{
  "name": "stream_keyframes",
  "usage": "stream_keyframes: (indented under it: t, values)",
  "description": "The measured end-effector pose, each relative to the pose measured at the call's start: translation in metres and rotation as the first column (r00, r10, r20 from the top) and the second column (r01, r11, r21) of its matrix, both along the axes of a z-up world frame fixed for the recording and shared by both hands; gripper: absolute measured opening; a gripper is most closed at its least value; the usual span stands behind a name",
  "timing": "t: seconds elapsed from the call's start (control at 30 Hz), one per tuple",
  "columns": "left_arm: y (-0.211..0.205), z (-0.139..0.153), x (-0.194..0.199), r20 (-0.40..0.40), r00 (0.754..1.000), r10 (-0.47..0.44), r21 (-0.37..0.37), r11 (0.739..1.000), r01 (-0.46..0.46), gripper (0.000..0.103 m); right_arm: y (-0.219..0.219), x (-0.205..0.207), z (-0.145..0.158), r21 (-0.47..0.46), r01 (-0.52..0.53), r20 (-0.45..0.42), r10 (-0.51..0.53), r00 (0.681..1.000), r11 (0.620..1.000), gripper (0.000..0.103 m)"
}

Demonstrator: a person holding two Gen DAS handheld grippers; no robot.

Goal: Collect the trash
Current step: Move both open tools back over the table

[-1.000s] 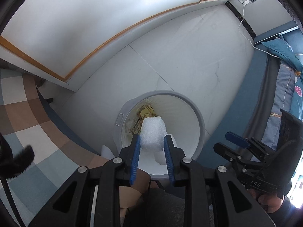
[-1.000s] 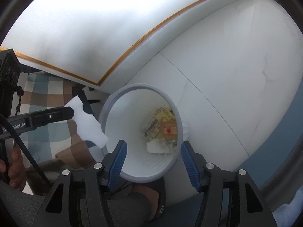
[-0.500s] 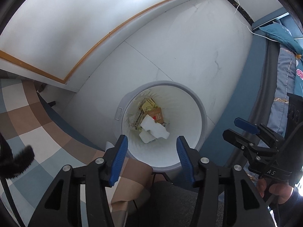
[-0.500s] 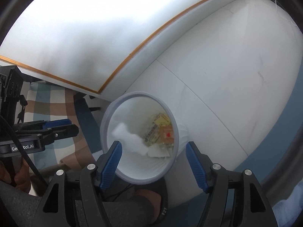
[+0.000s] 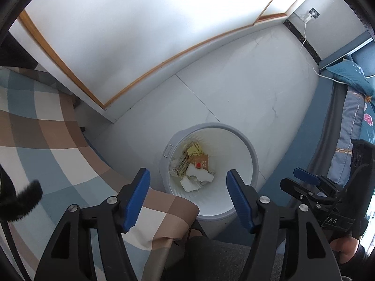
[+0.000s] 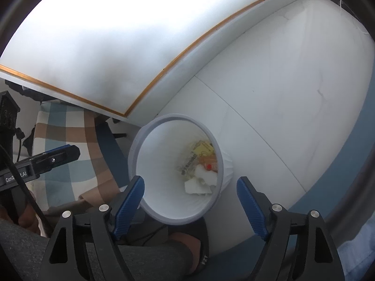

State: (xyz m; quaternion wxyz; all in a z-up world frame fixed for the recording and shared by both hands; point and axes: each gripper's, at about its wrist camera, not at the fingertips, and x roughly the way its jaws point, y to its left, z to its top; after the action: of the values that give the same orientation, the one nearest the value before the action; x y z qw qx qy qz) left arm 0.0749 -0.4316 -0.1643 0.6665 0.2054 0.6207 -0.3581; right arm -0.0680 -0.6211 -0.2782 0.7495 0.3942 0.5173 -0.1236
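At the left, a checked cloth [image 5: 58,159] covers the bench. The left tongs [image 5: 187,194] hang released above the near rim of the white bin [image 5: 243,145], holding nothing. The bin stands on the white floor [image 5: 246,89] just beside the cloth. On its bottom lie the white foam piece [image 5: 199,175], a yellow wrapper [image 5: 194,149] and other papers. At the right, the right tongs [image 6: 189,196] are also spread wide and hold nothing.
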Motion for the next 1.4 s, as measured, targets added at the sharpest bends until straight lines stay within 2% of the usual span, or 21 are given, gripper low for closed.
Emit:
stream_keyframes:
  t: [0.17,0.33,0.47,0.53,0.67,0.73,0.9,1.03,1.23,1.33,1.4]
  values:
    - [0.021,0.028,0.008,0.078,0.992,0.095,-0.067,0.994,-0.09,0.064,0.004,0.003,0.022,-0.024,-0.015,0.035,0.015,0.999,1.0,0.082]
    - [0.048,0.062,0.013,0.133,0.973,0.19,-0.163,0.972,-0.167,0.064,0.007,0.007,0.058,-0.08,-0.026,0.089,0.033,0.995,0.996,0.083]
    - [0.075,0.094,0.011,0.232,0.938,0.259,-0.252,0.947,-0.199,0.064,0.009,0.015,0.098,-0.132,-0.021,0.149,0.04,0.988,0.991,0.083]
    - [0.093,0.111,0.012,0.263,0.914,0.309,-0.296,0.928,-0.228,0.065,0.013,0.02,0.12,-0.163,-0.02,0.184,0.051,0.982,0.986,0.084]
    - [0.133,0.139,0.016,0.292,0.864,0.41,-0.373,0.881,-0.292,0.076,0.031,0.034,0.17,-0.233,-0.031,0.263,0.094,0.96,0.972,0.086]
    - [0.153,0.151,0.019,0.307,0.838,0.45,-0.397,0.861,-0.317,0.078,0.046,0.044,0.194,-0.259,-0.043,0.306,0.125,0.944,0.965,0.086]
    - [0.204,0.177,0.024,0.342,0.769,0.54,-0.452,0.812,-0.369,0.083,0.097,0.066,0.25,-0.329,-0.094,0.399,0.229,0.888,0.939,0.088]
    - [0.253,0.194,0.028,0.372,0.702,0.607,-0.488,0.771,-0.409,0.087,0.148,0.081,0.287,-0.38,-0.145,0.459,0.322,0.828,0.914,0.09]
    - [0.333,0.213,0.041,0.414,0.598,0.687,-0.527,0.716,-0.458,0.089,0.222,0.11,0.312,-0.422,-0.233,0.51,0.441,0.738,0.876,0.092]
    - [0.367,0.215,0.047,0.42,0.561,0.714,-0.531,0.694,-0.486,0.089,0.259,0.125,0.312,-0.443,-0.288,0.504,0.502,0.703,0.849,0.092]
    - [0.388,0.213,0.049,0.425,0.525,0.738,-0.537,0.672,-0.51,0.089,0.284,0.138,0.308,-0.449,-0.333,0.49,0.54,0.684,0.829,0.092]
